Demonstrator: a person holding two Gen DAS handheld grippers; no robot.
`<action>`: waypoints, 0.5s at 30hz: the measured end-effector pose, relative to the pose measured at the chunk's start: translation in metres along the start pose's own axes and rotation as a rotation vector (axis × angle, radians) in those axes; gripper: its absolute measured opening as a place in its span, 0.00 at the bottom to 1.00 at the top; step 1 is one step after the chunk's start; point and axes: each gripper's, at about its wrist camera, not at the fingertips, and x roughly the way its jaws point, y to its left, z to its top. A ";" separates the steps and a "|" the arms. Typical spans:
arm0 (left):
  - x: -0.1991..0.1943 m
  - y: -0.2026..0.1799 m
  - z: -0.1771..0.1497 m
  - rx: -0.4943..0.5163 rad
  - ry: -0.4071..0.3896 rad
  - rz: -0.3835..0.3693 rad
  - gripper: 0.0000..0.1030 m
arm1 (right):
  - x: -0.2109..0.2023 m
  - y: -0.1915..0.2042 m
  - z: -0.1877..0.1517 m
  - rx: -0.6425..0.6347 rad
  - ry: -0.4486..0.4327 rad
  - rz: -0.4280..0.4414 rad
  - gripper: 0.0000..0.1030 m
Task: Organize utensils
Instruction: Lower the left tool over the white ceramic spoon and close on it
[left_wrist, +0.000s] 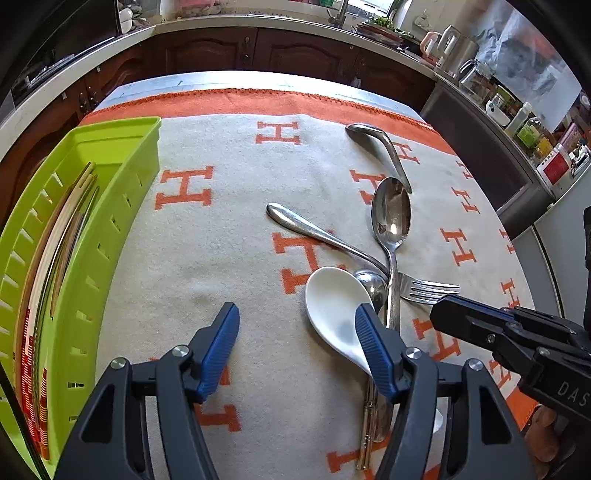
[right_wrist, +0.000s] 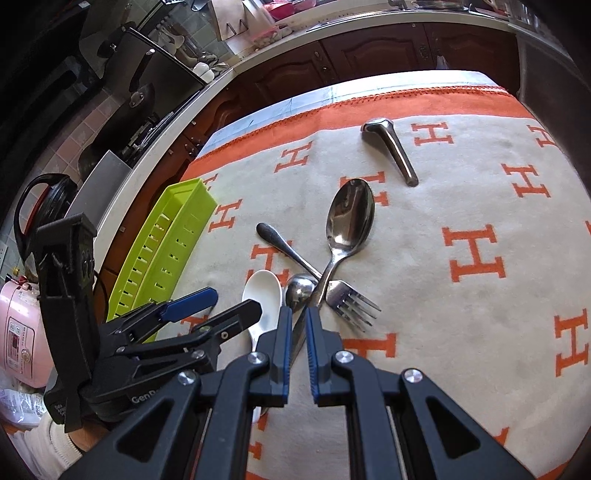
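A pile of utensils lies on the H-patterned cloth: a white ceramic spoon (left_wrist: 332, 314), a large steel spoon (left_wrist: 391, 214), a fork (left_wrist: 424, 290), a small steel spoon (left_wrist: 371, 286) and a bent steel spoon (left_wrist: 380, 151) farther back. My left gripper (left_wrist: 297, 325) is open, its right finger over the white spoon (right_wrist: 262, 295). My right gripper (right_wrist: 298, 325) is nearly closed around the large spoon's handle (right_wrist: 314, 295), just above the cloth. The large spoon's bowl (right_wrist: 349, 216) points away. The green tray (left_wrist: 92, 229) at left holds chopsticks.
The tray (right_wrist: 166, 251) sits along the table's left edge. A kitchen counter with cabinets runs behind the table. A pink rice cooker (right_wrist: 18, 332) stands at the left. Bottles and kettles crowd the right counter (left_wrist: 517, 122).
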 end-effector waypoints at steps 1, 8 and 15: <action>0.002 -0.002 0.000 0.011 -0.001 0.006 0.62 | 0.001 0.000 -0.001 -0.007 0.004 0.006 0.09; 0.008 -0.024 -0.002 0.101 -0.010 0.055 0.59 | 0.006 0.001 -0.009 -0.032 0.027 0.032 0.09; 0.006 -0.034 -0.004 0.142 -0.018 0.055 0.34 | 0.005 -0.004 -0.013 -0.031 0.020 0.040 0.09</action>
